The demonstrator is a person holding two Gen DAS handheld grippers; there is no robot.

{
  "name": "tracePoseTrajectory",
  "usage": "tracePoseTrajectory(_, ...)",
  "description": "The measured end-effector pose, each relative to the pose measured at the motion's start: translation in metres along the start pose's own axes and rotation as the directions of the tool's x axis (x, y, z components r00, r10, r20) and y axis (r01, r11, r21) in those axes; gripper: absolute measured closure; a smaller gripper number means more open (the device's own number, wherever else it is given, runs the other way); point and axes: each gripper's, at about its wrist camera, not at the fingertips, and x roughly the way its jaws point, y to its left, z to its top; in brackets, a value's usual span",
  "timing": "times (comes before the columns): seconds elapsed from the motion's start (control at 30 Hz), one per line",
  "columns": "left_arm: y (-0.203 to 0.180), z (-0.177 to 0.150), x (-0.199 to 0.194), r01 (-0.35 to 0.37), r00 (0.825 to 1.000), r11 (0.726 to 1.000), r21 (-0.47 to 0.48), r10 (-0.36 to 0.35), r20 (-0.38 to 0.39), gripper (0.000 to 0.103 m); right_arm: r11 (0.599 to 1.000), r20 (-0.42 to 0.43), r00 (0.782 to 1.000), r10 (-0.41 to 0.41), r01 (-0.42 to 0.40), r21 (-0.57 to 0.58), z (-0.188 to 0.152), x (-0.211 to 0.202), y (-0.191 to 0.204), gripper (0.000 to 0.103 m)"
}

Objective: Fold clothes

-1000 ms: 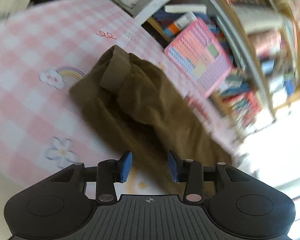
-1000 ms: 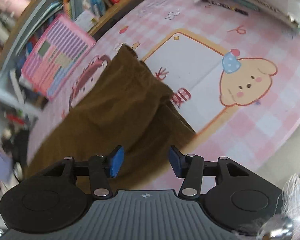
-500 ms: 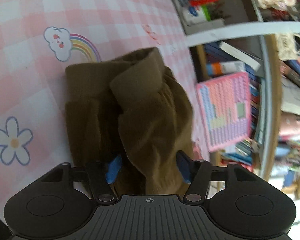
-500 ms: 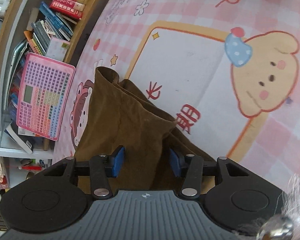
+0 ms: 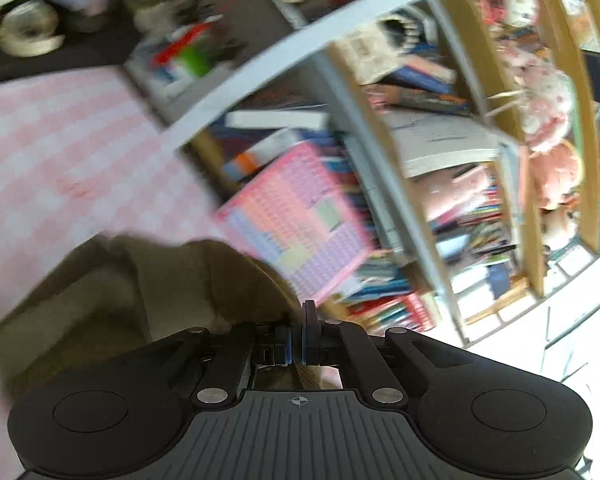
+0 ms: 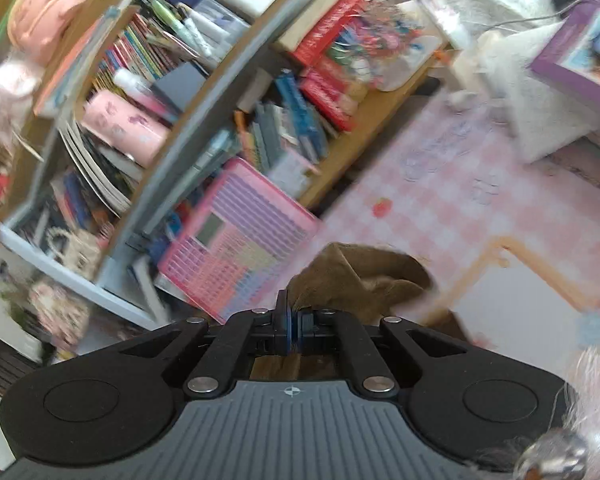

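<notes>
Both pairs of fingers are pinched together on the brown garment (image 5: pixel 172 280): the left gripper (image 5: pixel 296 342) grips its right edge, the right gripper (image 6: pixel 294 330) its left edge. From each the cloth bunches forward and droops toward the pink checked bench (image 6: pixel 440 184), its length between the two, neither nearer.
</notes>
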Motion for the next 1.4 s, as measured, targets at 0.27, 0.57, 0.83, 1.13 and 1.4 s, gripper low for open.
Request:
tracePoseTrajectory(0.27, 0.079, -0.041, -0.006, -0.218, 0.973, 0.961, -0.172, 0.201, -0.113, 0.097, 0.959, -0.187, 0.951, -0.246, 0.267, 0.096, -0.084, 0.024, -0.101, 0.101)
tracePoseTrajectory(0.57, 0.083, -0.028, -0.01, -0.168, 0.985, 0.966, -0.198, 0.155, -0.078, 0.052, 0.961, -0.135, 0.959, -0.25, 0.263, 0.085, -0.084, 0.019, -0.099, 0.085)
tracePoseTrajectory(0.83, 0.082, -0.025, -0.013, -0.178, 0.984, 0.966, -0.189, 0.171, -0.055, 0.096, 0.972, -0.109, 0.967, -0.23, 0.234, 0.022, -0.062, 0.026, -0.076, 0.1)
tracePoseTrajectory(1.13, 0.073, -0.021, -0.017, -0.199, 0.98, 0.974, -0.11, 0.196, -0.044, 0.097, 0.995, 0.012, 0.995, -0.099, 0.099, -0.011, -0.038, -0.024, -0.042, 0.1)
tracePoseTrajectory(1.4, 0.084, -0.03, -0.004, -0.244, 0.969, 0.966, -0.084, 0.239, -0.065, 0.092, 0.967, -0.048, 0.969, -0.243, 0.239, -0.089, -0.062, -0.001, -0.062, 0.1)
